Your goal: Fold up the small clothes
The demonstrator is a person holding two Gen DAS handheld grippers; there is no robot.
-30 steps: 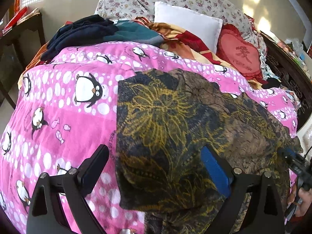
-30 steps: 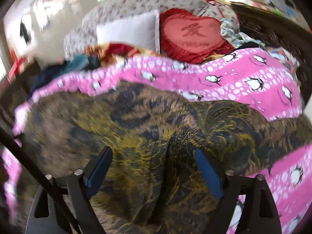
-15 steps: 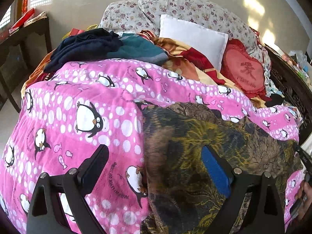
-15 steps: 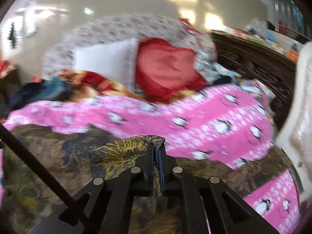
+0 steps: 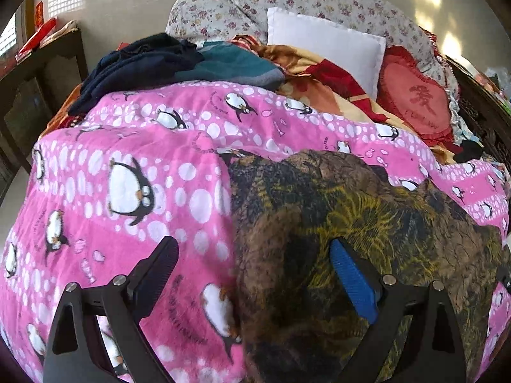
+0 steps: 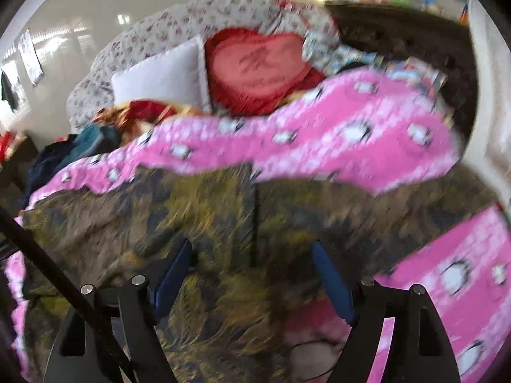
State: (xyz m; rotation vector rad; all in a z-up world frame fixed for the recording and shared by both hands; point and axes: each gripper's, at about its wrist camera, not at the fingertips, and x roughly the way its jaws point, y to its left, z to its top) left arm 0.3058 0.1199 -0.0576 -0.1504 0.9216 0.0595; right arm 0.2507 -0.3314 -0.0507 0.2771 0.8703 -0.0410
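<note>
While the brown-and-gold patterned garment [image 5: 351, 229] is lying spread on the pink penguin blanket [image 5: 134, 172], both claws are hanging over it; the left gripper [image 5: 252, 274] is standing with its jaws spread wide, one finger over the blanket, the blue-padded one over the cloth, pinching nothing; the right gripper [image 6: 252, 271] is opening its jaws above the garment [image 6: 198, 223], the cloth lying below them and not pressed by the pads, though blur is softening that view; a white pillow [image 5: 322, 44], a red heart-shaped cushion [image 5: 415, 95] and a floral bolster [image 5: 287, 0] are sitting at the far end of the bed; dark blue and teal clothes [image 5: 179, 60] are lying heaped just beyond the blanket's far edge.
</note>
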